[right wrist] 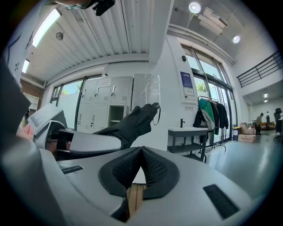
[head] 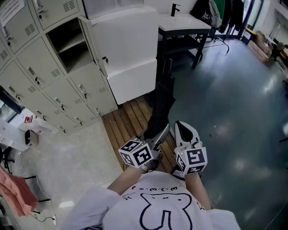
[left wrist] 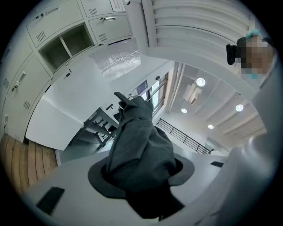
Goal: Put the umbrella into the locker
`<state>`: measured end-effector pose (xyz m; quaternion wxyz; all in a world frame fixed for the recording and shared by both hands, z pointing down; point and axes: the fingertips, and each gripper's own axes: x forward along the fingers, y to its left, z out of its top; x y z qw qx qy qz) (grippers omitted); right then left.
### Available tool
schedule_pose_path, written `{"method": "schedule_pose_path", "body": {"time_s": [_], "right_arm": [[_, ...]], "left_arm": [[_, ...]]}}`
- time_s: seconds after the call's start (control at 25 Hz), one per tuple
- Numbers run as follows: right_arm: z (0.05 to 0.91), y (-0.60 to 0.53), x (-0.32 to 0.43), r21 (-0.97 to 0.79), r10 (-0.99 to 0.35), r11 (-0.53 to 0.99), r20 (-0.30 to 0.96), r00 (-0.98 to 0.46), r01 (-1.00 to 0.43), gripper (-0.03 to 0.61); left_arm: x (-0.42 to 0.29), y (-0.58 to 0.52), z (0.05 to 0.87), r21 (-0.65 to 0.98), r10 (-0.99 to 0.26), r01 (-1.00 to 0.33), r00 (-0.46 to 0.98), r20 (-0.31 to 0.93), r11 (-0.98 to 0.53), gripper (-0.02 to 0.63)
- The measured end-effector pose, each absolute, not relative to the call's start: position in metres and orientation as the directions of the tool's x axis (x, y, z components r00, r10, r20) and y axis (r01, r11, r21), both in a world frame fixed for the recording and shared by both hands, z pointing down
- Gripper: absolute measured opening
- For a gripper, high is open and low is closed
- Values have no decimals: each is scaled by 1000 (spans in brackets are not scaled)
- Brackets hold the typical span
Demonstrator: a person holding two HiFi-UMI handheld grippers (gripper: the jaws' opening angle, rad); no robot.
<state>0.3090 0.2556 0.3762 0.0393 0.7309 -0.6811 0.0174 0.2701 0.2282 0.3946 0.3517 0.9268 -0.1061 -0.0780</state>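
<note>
A folded black umbrella (head: 162,103) sticks out level from my left gripper (head: 155,134), whose jaws are shut on its lower end. In the left gripper view the umbrella (left wrist: 139,145) fills the space between the pads of that gripper (left wrist: 141,172), its tip towards the white locker door (left wrist: 84,101). The open locker (head: 67,45) with a shelf lies ahead to the left, its door (head: 126,49) swung wide. My right gripper (head: 186,130) stays beside the left one, shut and empty. Its own view (right wrist: 141,152) shows the pads meeting, with the umbrella (right wrist: 132,123) to the left.
Rows of closed lockers (head: 31,76) run along the left. A black table with a white top (head: 184,22) and a rack of hanging clothes (head: 216,11) stand behind the open door. Wooden slats (head: 126,126) cover the floor below the grippers. Pink cloth (head: 15,191) lies at lower left.
</note>
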Motion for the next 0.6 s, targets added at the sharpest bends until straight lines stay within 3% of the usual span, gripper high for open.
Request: {"method": "schedule_pose_path", "body": {"time_s": [0.6], "right_arm": [[369,249,325,32,-996,-74,41,75,-997,11]], "left_arm": [[283,232,385,617,-223,-123,971,-88,-777,215]]}}
